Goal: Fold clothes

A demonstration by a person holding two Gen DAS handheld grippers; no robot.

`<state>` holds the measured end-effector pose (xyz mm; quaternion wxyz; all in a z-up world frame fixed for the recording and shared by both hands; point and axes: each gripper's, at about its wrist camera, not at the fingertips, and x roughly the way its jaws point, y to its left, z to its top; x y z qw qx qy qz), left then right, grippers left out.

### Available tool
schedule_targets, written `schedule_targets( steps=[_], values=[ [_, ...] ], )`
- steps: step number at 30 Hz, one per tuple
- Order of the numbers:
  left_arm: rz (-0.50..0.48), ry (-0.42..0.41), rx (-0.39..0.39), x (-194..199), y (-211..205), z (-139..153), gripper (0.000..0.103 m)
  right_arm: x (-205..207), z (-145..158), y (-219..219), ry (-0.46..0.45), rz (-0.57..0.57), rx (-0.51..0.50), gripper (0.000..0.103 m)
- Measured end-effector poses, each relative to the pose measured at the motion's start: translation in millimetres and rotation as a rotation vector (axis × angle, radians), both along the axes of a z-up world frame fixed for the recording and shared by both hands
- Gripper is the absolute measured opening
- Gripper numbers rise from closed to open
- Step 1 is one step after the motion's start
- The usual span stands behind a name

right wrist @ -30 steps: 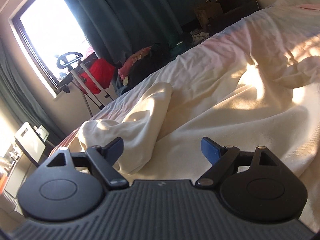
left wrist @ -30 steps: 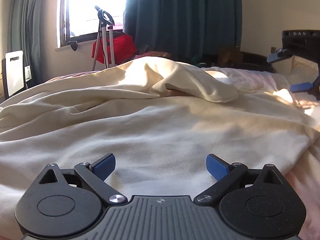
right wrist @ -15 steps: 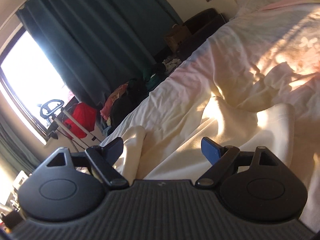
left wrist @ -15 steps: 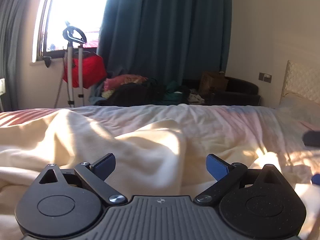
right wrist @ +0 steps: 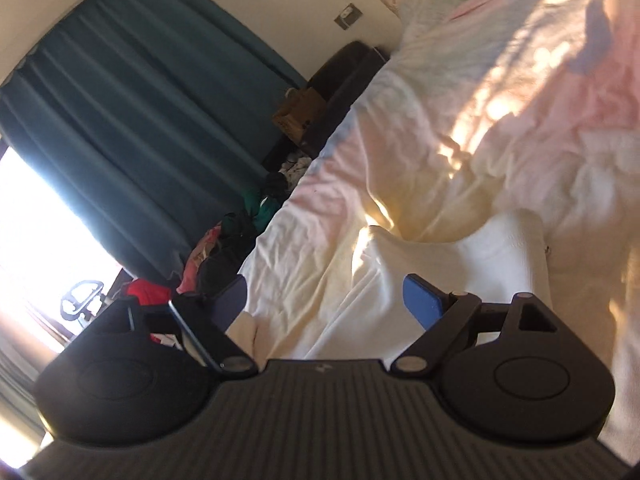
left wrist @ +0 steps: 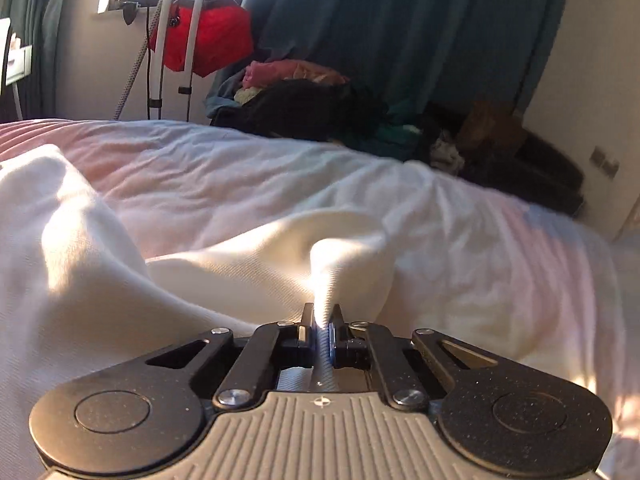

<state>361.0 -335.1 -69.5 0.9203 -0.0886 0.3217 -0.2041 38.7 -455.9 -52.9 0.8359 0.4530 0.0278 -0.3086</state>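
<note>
A cream garment lies crumpled on the bed. My left gripper is shut on a pinched ridge of this cloth, which rises into a peak just ahead of the jaws. In the right wrist view the same cream garment spreads below my right gripper, which is open and empty above the cloth, its blue pads wide apart.
The bed has a pale pink and white cover. Beyond its far edge are a pile of dark clothes, a red bag on a stand, teal curtains and a bright window.
My left gripper has gone from open to shut on a fold of the cream garment. My right gripper stays open and has swung further along the bed toward the headboard side.
</note>
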Motion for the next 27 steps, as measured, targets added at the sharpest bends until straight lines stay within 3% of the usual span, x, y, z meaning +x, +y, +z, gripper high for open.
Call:
schedule_targets(
  steps=[2,5,7,8,11,12,13,15,19,24,27],
  values=[
    [-0.051,-0.067,-0.121,6.6,13.6,31.7,0.005,-4.0,-1.2,0.9,-0.009,-0.037,0.000,0.087],
    [-0.209,-0.191,-0.284,10.0,22.8,78.3,0.004,-10.1,-1.0,1.8,-0.027,-0.091,-0.004,0.087],
    [-0.322,-0.225,-0.354,13.8,26.1,96.4,0.005,-9.6,-2.3,0.4,-0.021,-0.100,0.002,0.087],
    [-0.344,-0.224,-0.353,14.4,25.1,98.0,0.007,-8.6,-3.1,-0.2,-0.014,-0.101,0.007,0.087],
    [-0.349,-0.203,-0.292,13.4,17.5,91.6,0.037,-3.6,-5.1,1.5,0.003,-0.087,0.005,0.087],
    [-0.348,-0.196,-0.270,10.6,15.7,87.7,0.056,-1.8,-5.6,2.5,0.009,-0.082,0.001,0.087],
    [-0.347,-0.190,-0.248,6.3,14.3,82.6,0.067,0.0,-6.1,3.5,0.014,-0.078,-0.003,0.087],
    [-0.310,-0.174,-0.181,-3.8,15.3,73.4,0.077,5.6,-6.8,7.5,0.026,-0.060,-0.030,0.087],
    [-0.256,-0.164,-0.078,-41.5,54.7,61.8,0.078,15.2,-6.9,14.0,0.045,-0.004,-0.056,0.087],
    [-0.190,-0.184,0.003,-125.9,164.7,53.2,0.081,27.0,-1.9,21.9,0.016,0.122,-0.081,0.087],
    [-0.089,-0.190,0.086,-186.9,231.7,50.1,0.081,36.6,2.6,31.0,0.016,0.195,-0.105,0.079]
  ],
)
